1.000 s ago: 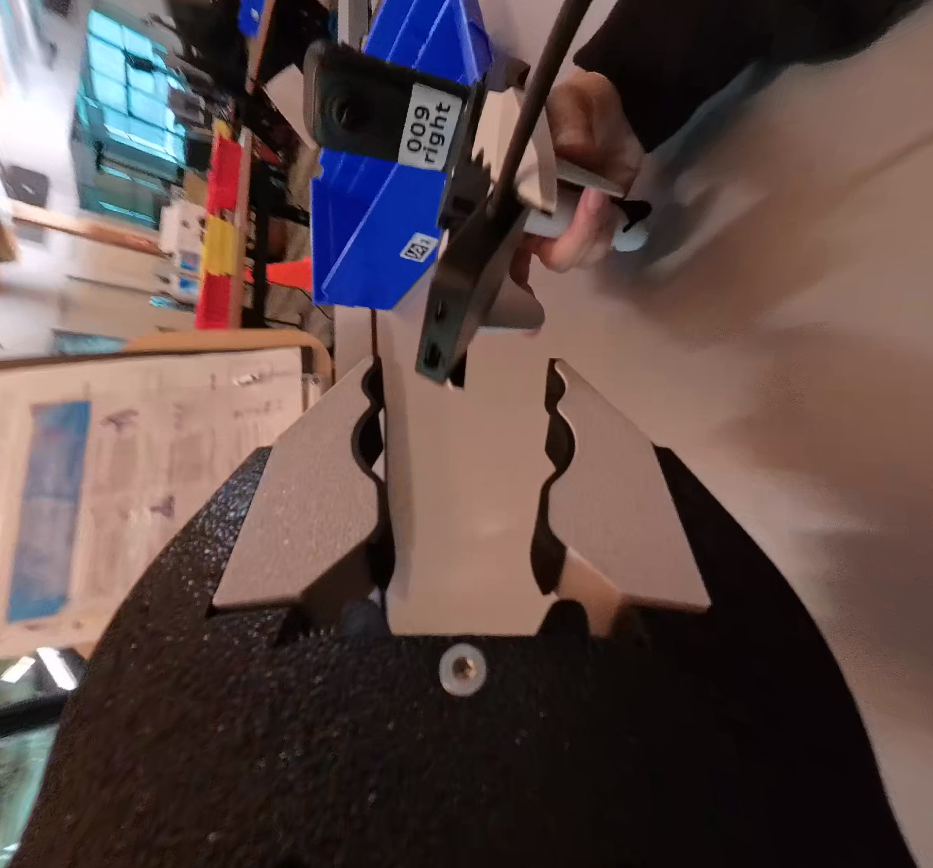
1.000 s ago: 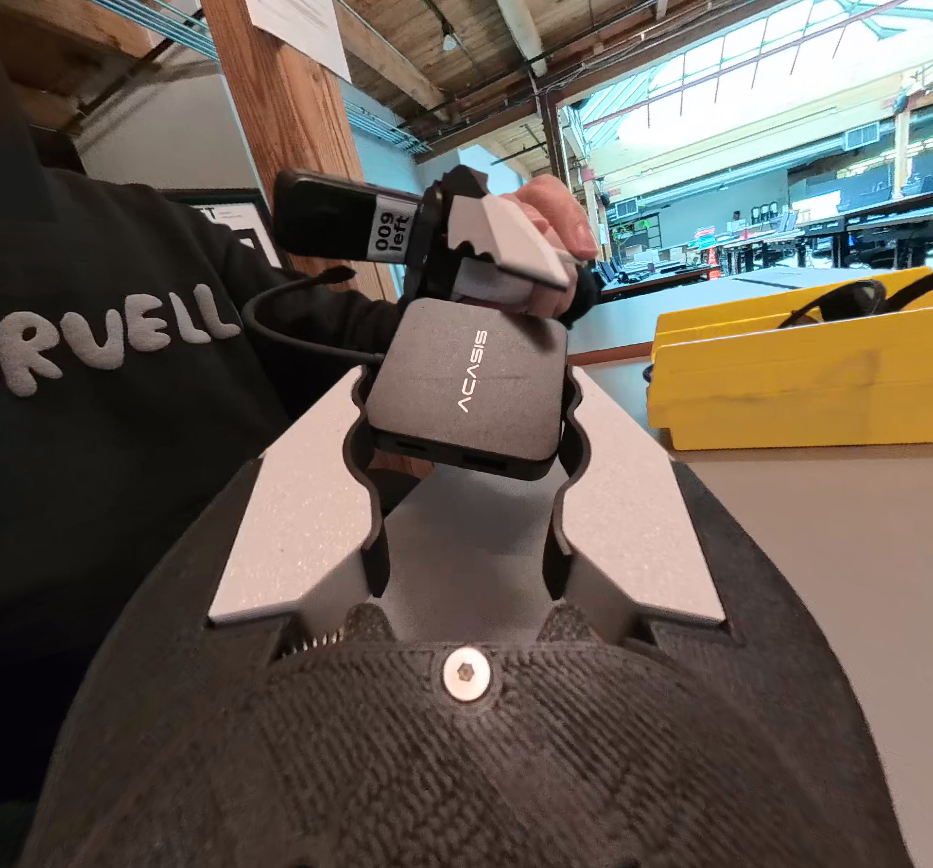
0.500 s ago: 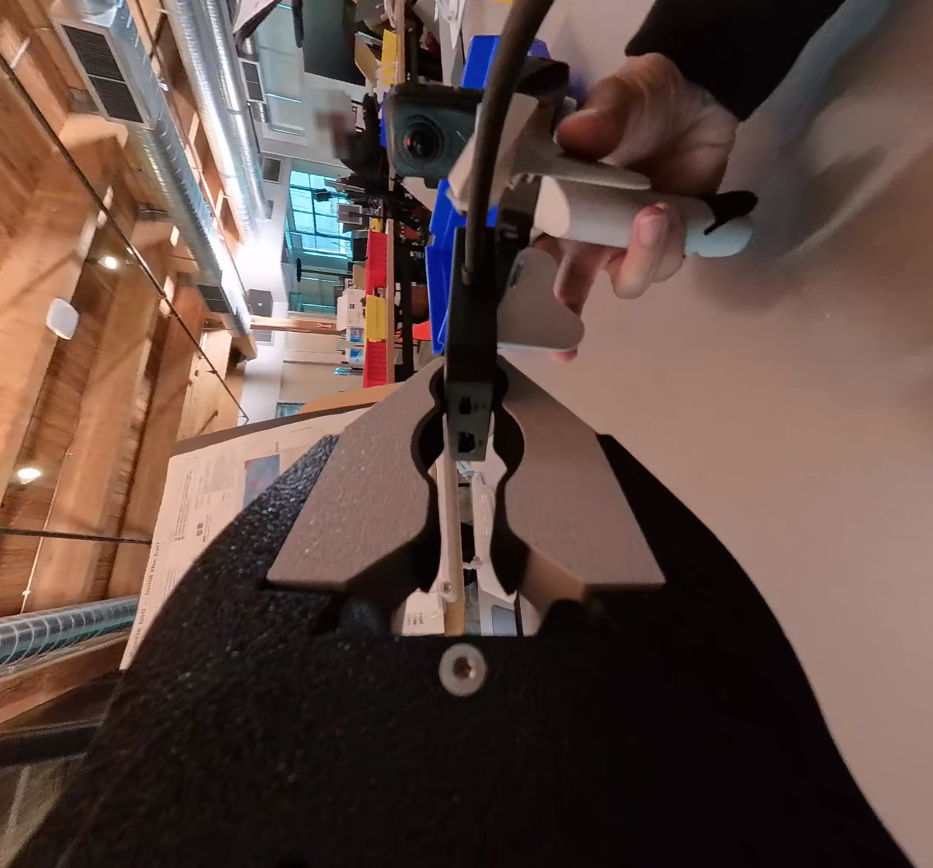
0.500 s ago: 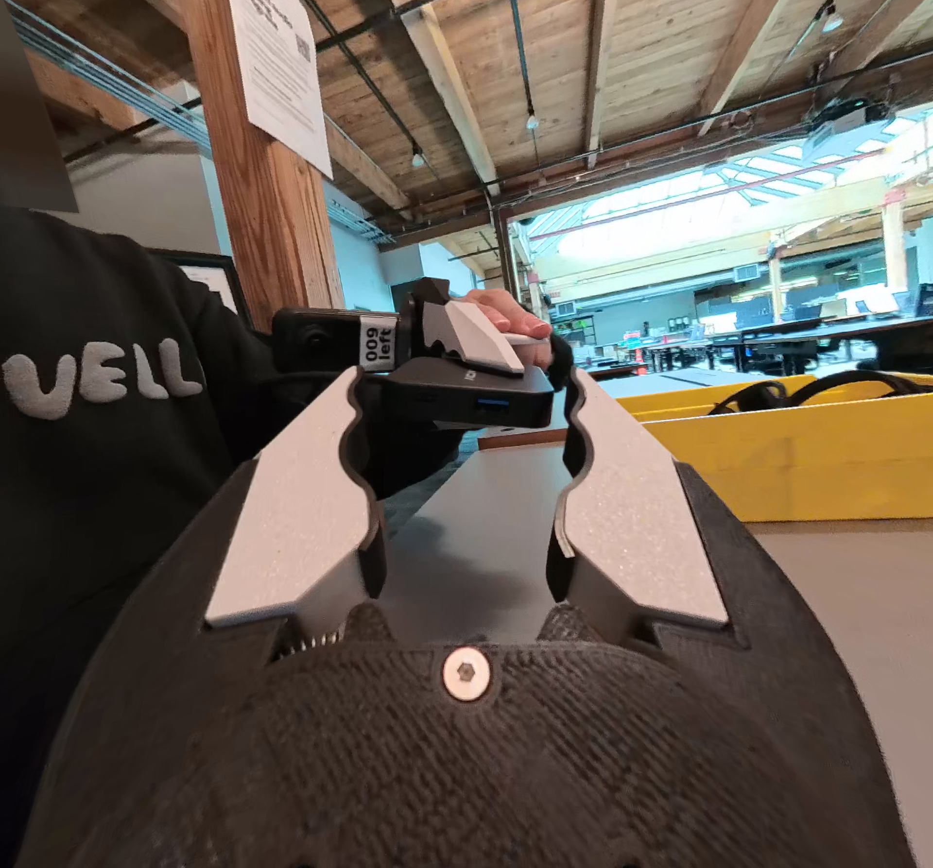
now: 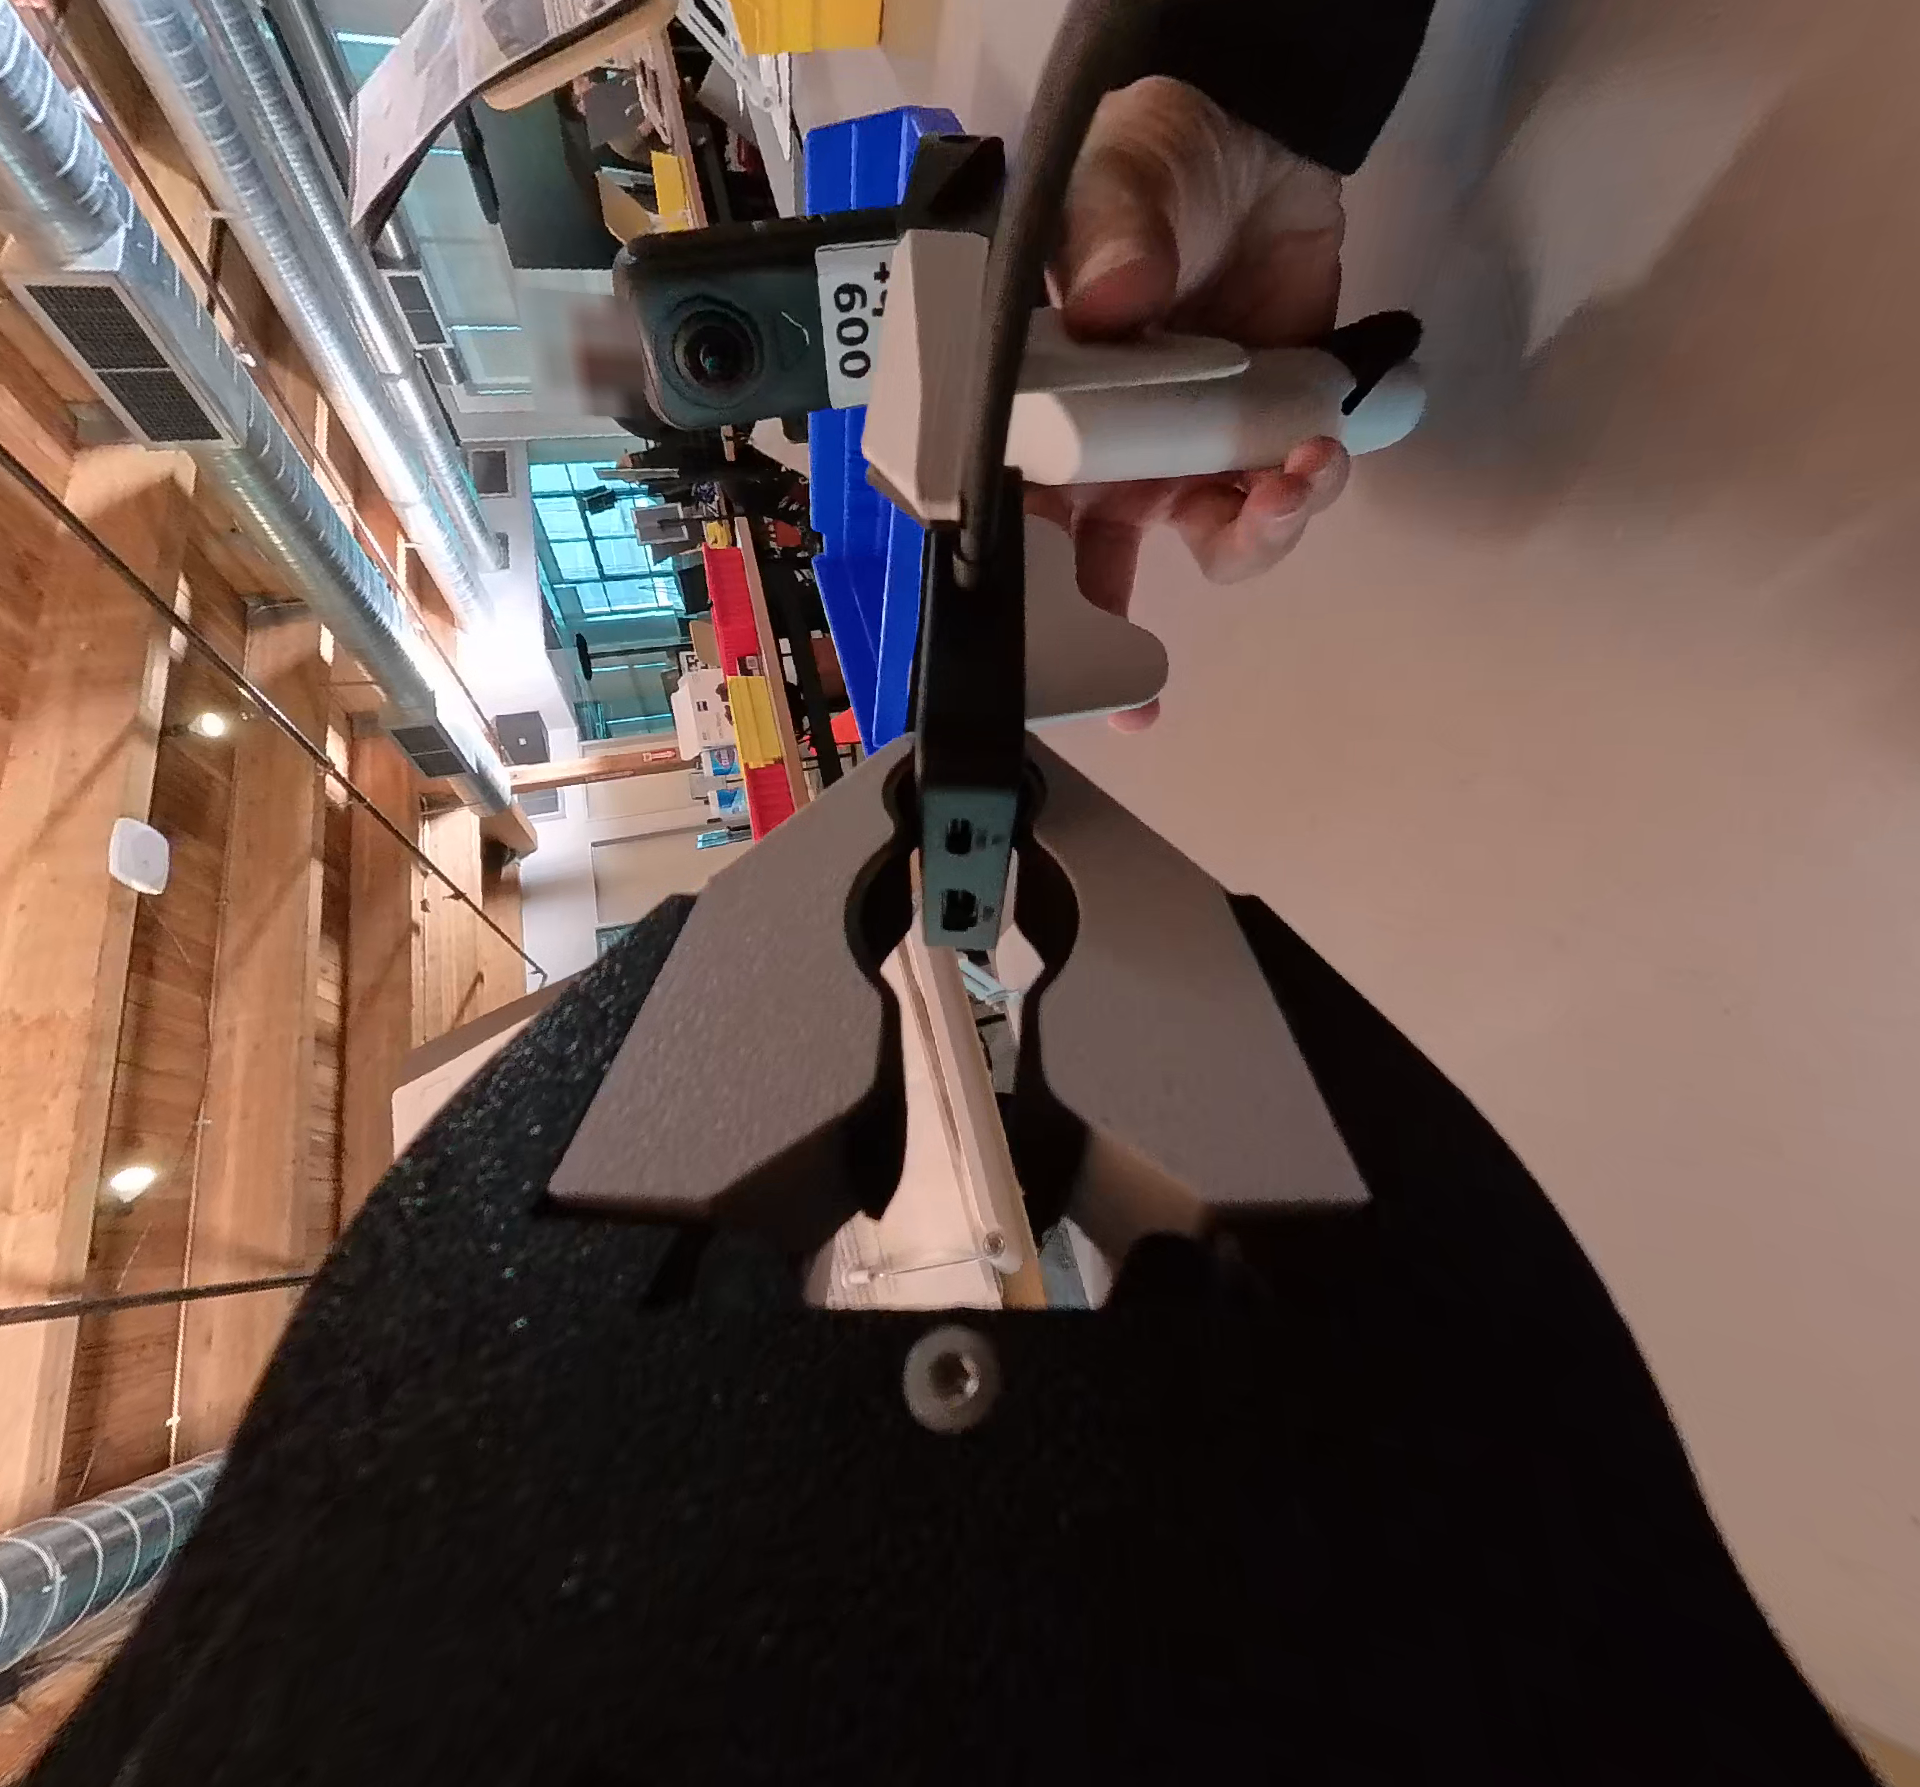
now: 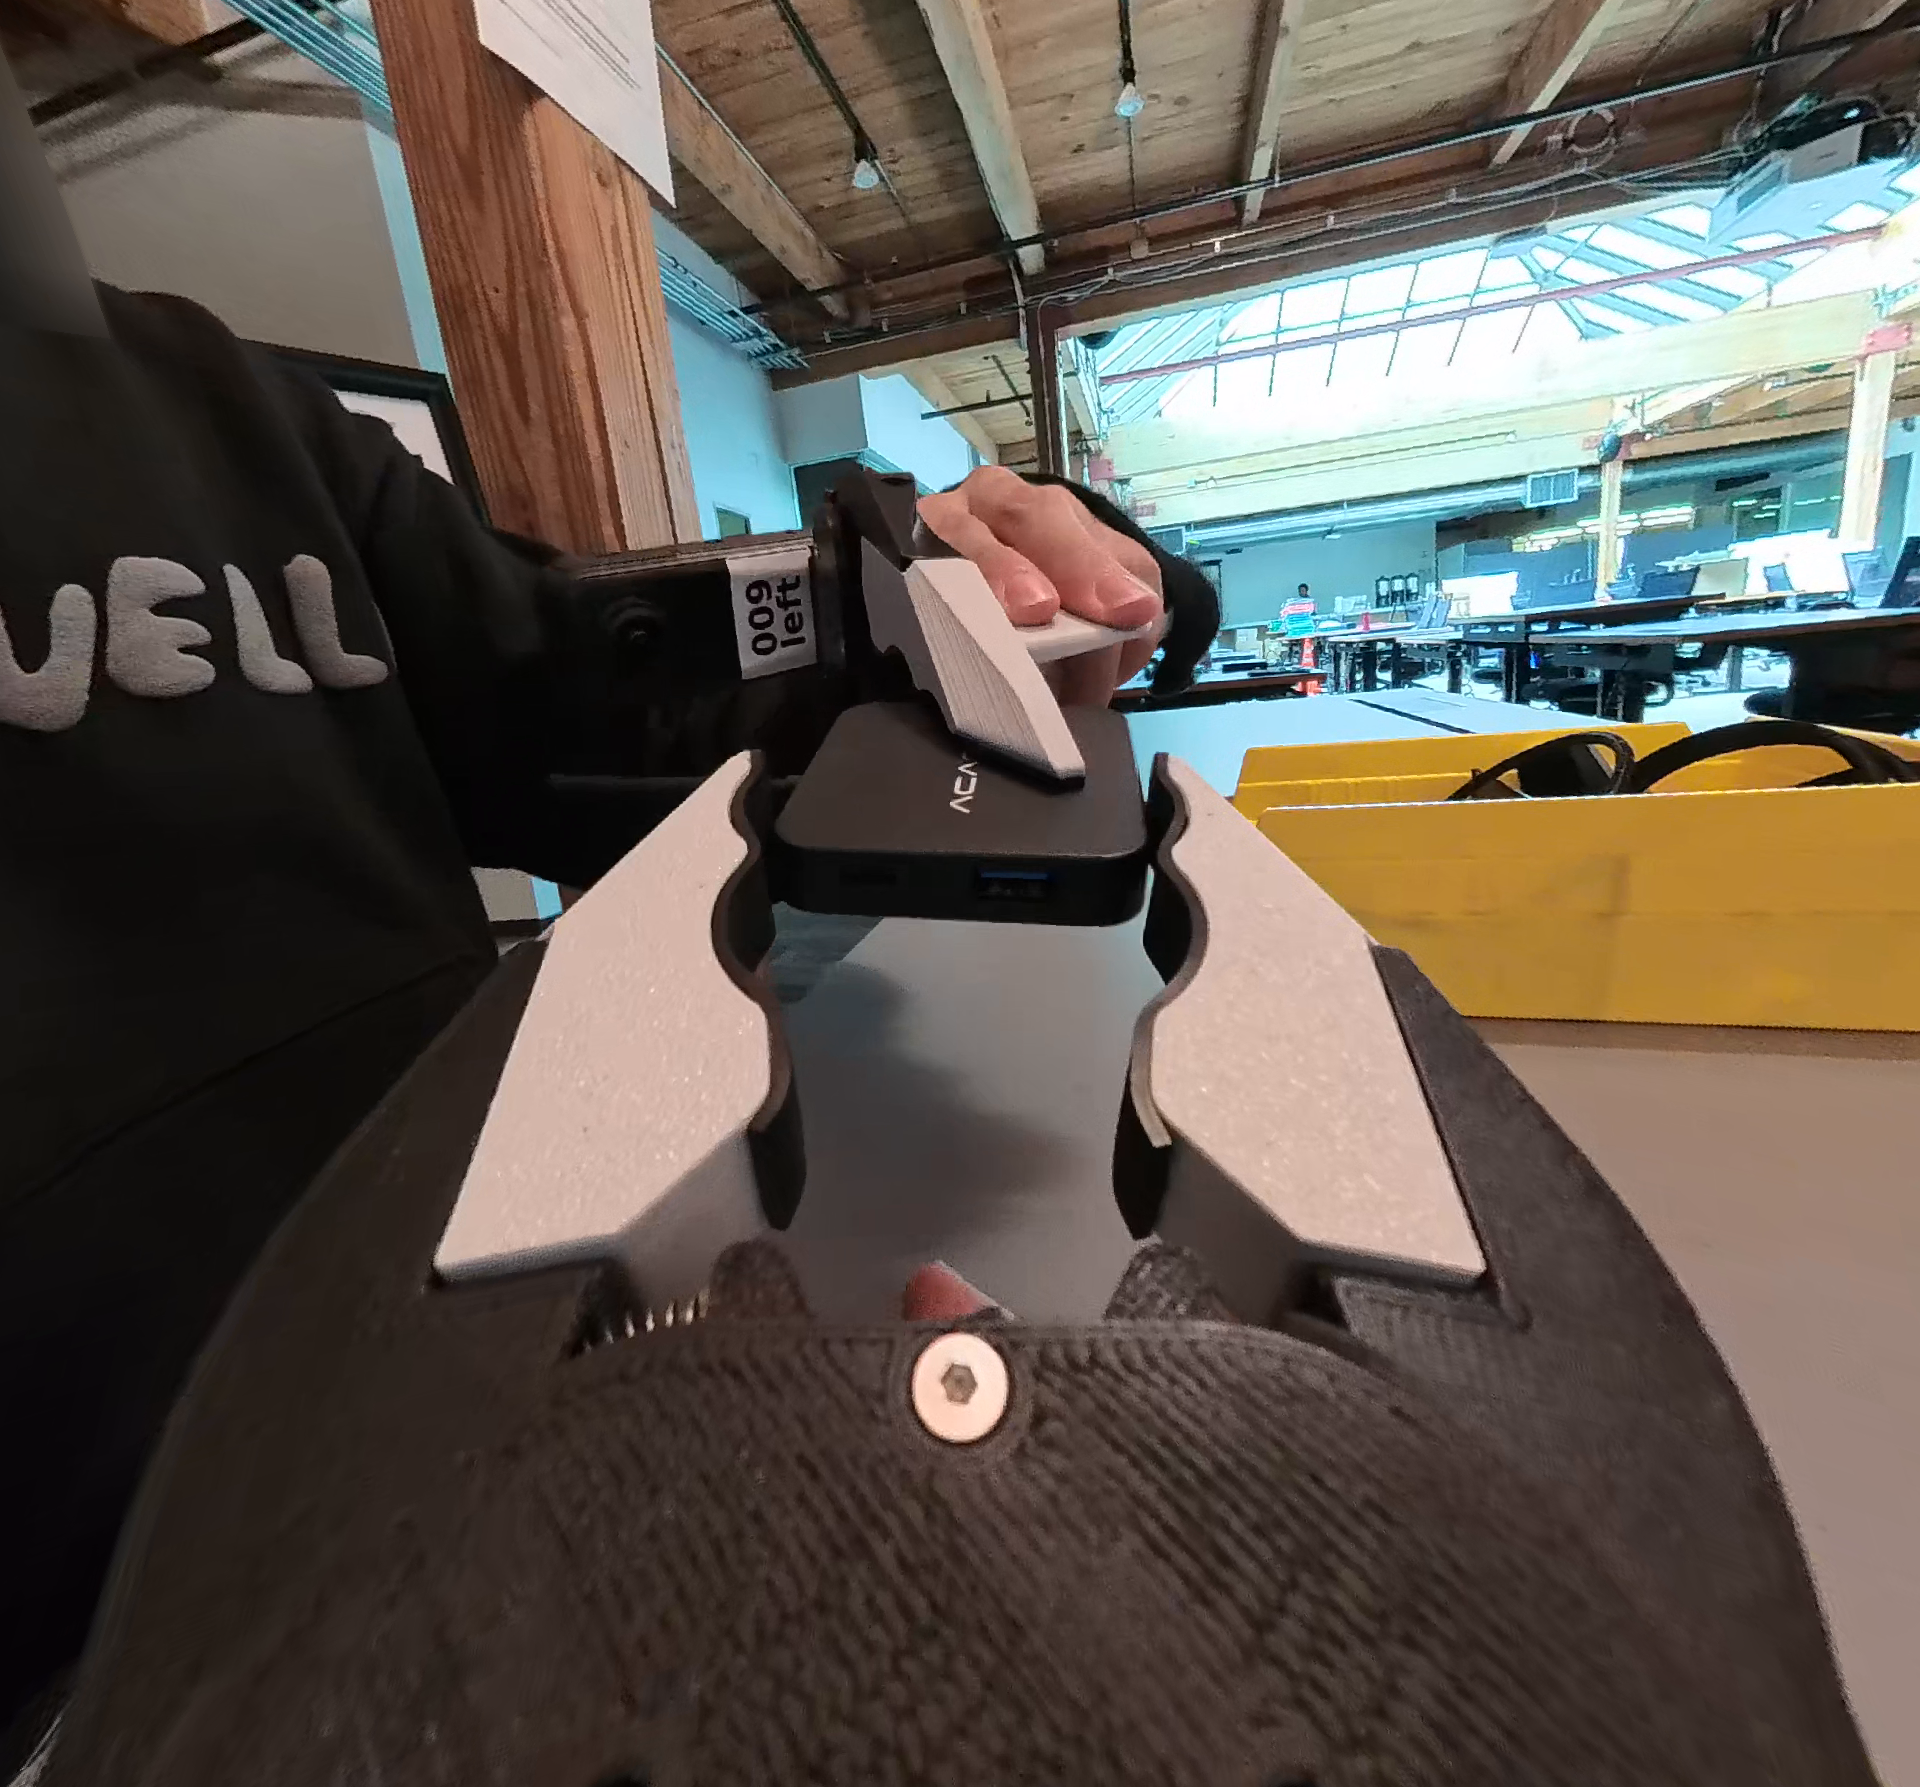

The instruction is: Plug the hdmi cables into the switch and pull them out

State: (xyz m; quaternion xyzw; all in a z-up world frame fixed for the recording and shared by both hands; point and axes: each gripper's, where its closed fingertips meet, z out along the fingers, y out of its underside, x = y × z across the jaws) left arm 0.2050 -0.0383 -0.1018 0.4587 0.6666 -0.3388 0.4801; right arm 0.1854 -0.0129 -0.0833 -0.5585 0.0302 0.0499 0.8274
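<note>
The black switch [image 6: 935, 870] is held in the air above the table [image 6: 1662, 1218] by both grippers. My right gripper [image 6: 954, 781] has its fingers closed against the switch's two side edges at their tips. The left gripper's upper finger [image 6: 987, 688] presses on the switch's top face. In the left wrist view my left gripper [image 5: 966, 787] is shut on the switch [image 5: 966, 864], seen edge-on with two ports facing me. The switch's own black cable [image 5: 1023, 283] runs up past the right hand. Black HDMI cables [image 6: 1662, 761] lie in a yellow bin [image 6: 1558, 916].
The yellow bin stands on the table to the right of the grippers. A blue bin [image 5: 862, 594] sits beyond the right gripper in the left wrist view. A wooden post [image 6: 520, 283] and the person's dark sleeve [image 6: 260, 802] are at the left.
My left gripper went from open to shut on the switch. The switch turned level. My right gripper loosened for a moment, then closed again on the switch's sides.
</note>
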